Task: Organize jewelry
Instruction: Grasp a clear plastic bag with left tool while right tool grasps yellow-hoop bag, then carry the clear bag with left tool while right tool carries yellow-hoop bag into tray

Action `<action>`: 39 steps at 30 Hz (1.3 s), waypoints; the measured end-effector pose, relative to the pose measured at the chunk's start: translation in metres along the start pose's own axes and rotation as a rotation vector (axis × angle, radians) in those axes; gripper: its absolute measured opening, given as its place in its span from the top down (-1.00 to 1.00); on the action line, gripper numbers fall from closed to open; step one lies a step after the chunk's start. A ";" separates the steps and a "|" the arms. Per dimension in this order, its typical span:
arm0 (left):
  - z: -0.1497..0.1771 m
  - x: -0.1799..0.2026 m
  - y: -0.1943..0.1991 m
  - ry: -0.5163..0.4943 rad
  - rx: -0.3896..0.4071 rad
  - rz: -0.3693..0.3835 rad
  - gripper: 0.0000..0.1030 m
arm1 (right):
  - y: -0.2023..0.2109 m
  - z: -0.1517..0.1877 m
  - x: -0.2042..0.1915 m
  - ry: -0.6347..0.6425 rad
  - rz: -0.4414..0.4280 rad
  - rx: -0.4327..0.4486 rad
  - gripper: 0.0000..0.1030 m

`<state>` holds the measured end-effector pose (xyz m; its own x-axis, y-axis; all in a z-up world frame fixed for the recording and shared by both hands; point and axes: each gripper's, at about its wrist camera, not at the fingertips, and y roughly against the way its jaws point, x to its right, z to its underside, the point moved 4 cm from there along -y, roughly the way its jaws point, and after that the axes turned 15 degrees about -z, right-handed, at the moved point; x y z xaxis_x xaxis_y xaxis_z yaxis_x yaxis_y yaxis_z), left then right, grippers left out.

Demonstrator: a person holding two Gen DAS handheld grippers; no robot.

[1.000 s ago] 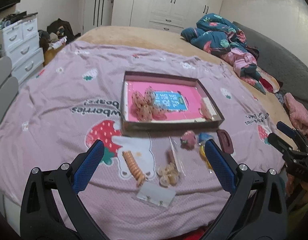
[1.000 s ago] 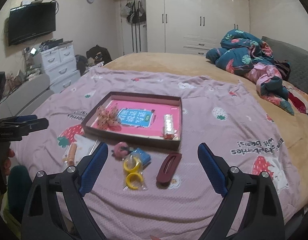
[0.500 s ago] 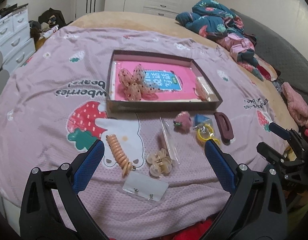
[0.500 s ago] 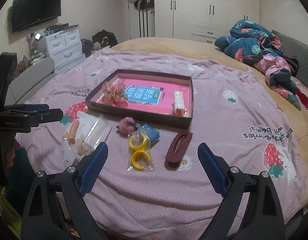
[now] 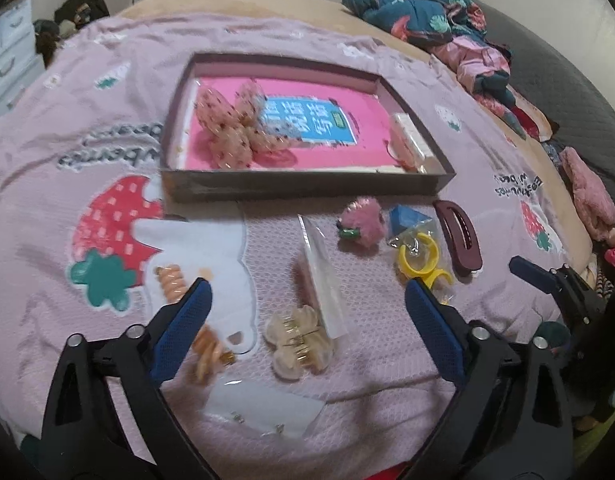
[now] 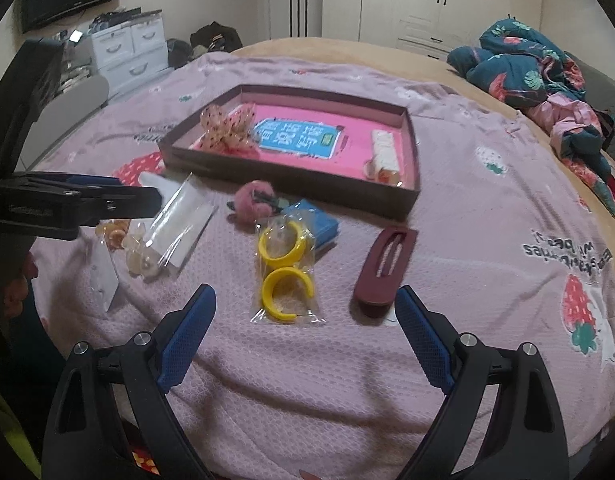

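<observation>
Left wrist view: left tool [image 5: 305,312] empty, jaws narrowing; cream plastic claw clip [image 5: 299,342] ahead, unsorted. Brown cardboard tray [image 5: 307,190] beyond, partly filled.

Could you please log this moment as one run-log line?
left gripper: jaws closing, empty, over beige claw clip | right gripper: open, empty, before yellow hoops bag

The pink bedspread [image 5: 387,344] carries upside-down print reading "strawberries" and "bear", partly cut off and blurred. A blue card [image 5: 307,122] in the box [image 5: 307,186] bears white characters too blurred to read
</observation>
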<state>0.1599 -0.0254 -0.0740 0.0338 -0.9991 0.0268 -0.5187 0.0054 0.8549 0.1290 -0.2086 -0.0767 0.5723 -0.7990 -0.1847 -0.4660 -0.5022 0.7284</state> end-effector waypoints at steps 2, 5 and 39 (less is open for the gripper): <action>0.000 0.003 -0.009 0.001 -0.021 0.008 -0.55 | -0.006 0.000 -0.001 0.005 -0.006 -0.009 -0.75; 0.000 0.007 -0.020 0.002 -0.046 0.025 -0.22 | -0.013 0.001 -0.003 0.013 -0.010 -0.018 -0.75; -0.025 -0.047 0.025 0.123 0.093 -0.005 0.62 | -0.029 -0.020 -0.036 0.023 -0.179 -0.048 0.32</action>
<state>0.1667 0.0232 -0.0411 0.1381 -0.9862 0.0909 -0.5952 -0.0093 0.8036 0.1358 -0.1582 -0.0779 0.6586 -0.6904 -0.2993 -0.3230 -0.6187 0.7162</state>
